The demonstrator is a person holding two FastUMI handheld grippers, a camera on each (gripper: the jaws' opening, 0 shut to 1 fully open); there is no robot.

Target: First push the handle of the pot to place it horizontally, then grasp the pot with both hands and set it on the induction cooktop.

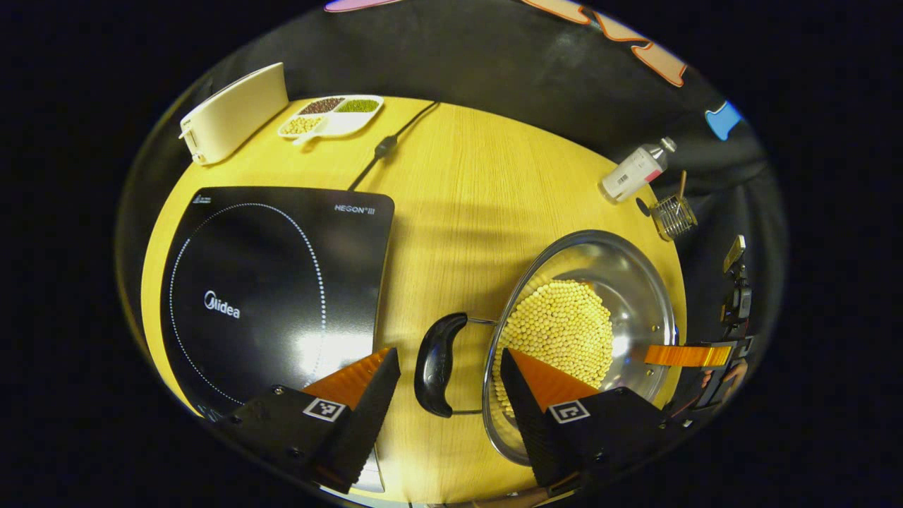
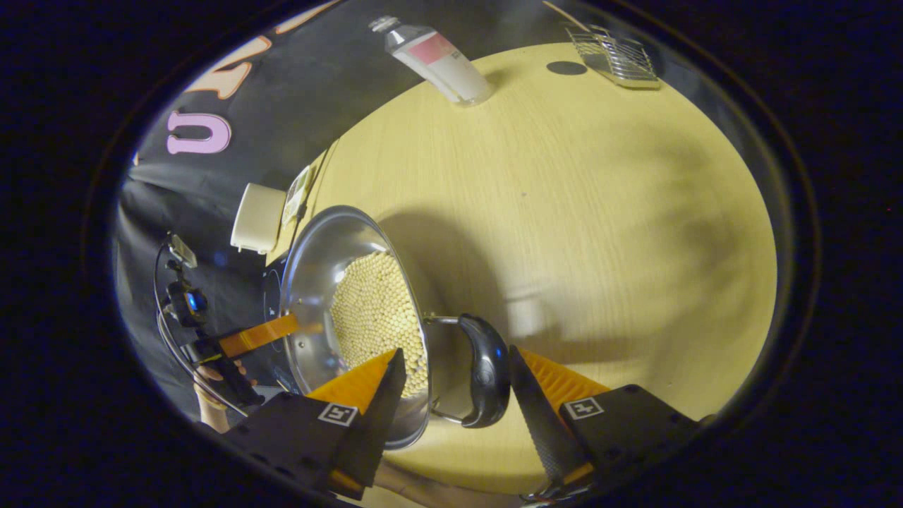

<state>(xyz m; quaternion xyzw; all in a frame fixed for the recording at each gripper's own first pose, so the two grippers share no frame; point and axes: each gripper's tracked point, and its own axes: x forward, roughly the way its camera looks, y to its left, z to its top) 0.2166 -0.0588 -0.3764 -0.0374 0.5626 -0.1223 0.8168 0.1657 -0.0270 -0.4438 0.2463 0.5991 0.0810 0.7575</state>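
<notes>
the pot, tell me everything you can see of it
The pot is a shiny steel bowl-shaped pan, lidless, its bottom covered with small yellow beans. It stands upright on the wooden table, beside the induction cooktop, not on it. Each side carries a black curved handle on a wire loop, both lying horizontal. The left gripper and right gripper each straddle a handle, jaws open.

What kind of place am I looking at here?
Probably a mock kitchen set up in a booth: a wooden table carries an induction cooktop, a steel pot of yellow beans and a divided dish of grains.
</notes>
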